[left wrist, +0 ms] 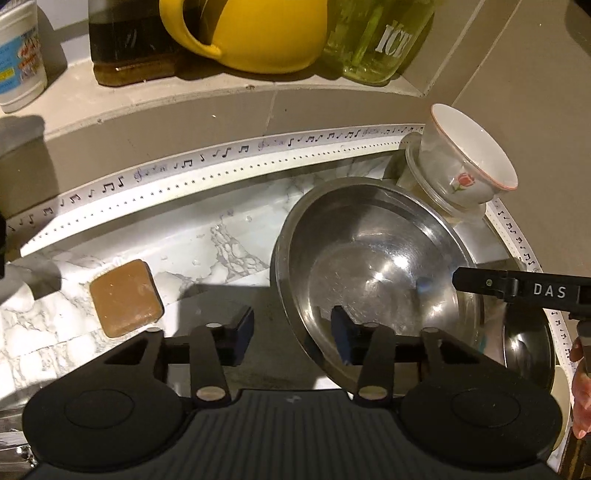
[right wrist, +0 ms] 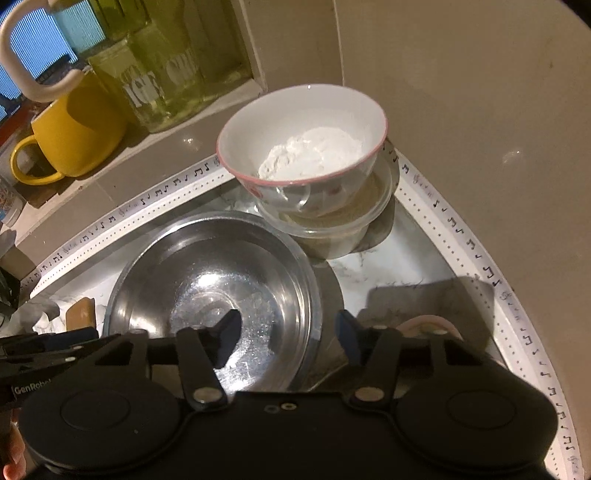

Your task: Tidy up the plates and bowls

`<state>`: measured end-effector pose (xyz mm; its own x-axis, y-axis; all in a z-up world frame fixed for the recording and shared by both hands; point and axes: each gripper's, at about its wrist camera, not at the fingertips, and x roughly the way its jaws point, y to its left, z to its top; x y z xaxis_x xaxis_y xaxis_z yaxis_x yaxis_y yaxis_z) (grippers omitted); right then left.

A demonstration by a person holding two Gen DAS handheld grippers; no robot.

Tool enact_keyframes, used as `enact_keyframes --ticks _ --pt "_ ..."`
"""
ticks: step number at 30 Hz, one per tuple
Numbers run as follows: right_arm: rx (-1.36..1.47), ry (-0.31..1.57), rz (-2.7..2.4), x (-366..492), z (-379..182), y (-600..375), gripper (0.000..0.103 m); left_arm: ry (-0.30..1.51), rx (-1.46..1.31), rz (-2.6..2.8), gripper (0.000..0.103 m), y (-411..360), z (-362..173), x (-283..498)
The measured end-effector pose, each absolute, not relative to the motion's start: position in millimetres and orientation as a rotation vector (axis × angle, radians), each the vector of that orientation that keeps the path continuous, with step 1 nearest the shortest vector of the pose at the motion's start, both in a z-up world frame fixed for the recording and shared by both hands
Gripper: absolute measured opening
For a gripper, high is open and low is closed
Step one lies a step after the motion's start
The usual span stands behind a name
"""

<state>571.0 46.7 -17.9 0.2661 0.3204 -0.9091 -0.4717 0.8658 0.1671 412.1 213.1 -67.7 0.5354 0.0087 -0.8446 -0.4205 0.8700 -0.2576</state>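
Note:
A steel bowl (left wrist: 373,266) sits on the marble counter in a corner; it also shows in the right wrist view (right wrist: 214,291). Behind it a white bowl with a pink rim and a rose (left wrist: 476,158) rests tilted inside a clear plastic container (left wrist: 432,184). In the right wrist view the white bowl (right wrist: 306,147) holds white powder and sits in the clear container (right wrist: 332,225). My left gripper (left wrist: 293,332) is open, its fingers astride the steel bowl's left rim. My right gripper (right wrist: 288,336) is open, astride the bowl's right rim.
A brown soap bar (left wrist: 125,297) lies on the counter to the left. On the ledge behind stand a yellow mug (left wrist: 255,33), a green glass jar (left wrist: 380,37), a dark bottle (left wrist: 129,40) and a white tub (left wrist: 20,55). Tiled walls close the corner.

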Motion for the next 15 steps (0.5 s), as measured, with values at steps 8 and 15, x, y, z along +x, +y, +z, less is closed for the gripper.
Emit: enact_keyframes --ticks 8,15 --pt "-0.154 1.188 0.523 573 -25 49 0.036 1.004 -0.442 0.248 0.021 207 -73 417" --pt "-0.191 1.174 0.498 571 -26 49 0.017 1.014 -0.388 0.251 0.018 199 -69 416"
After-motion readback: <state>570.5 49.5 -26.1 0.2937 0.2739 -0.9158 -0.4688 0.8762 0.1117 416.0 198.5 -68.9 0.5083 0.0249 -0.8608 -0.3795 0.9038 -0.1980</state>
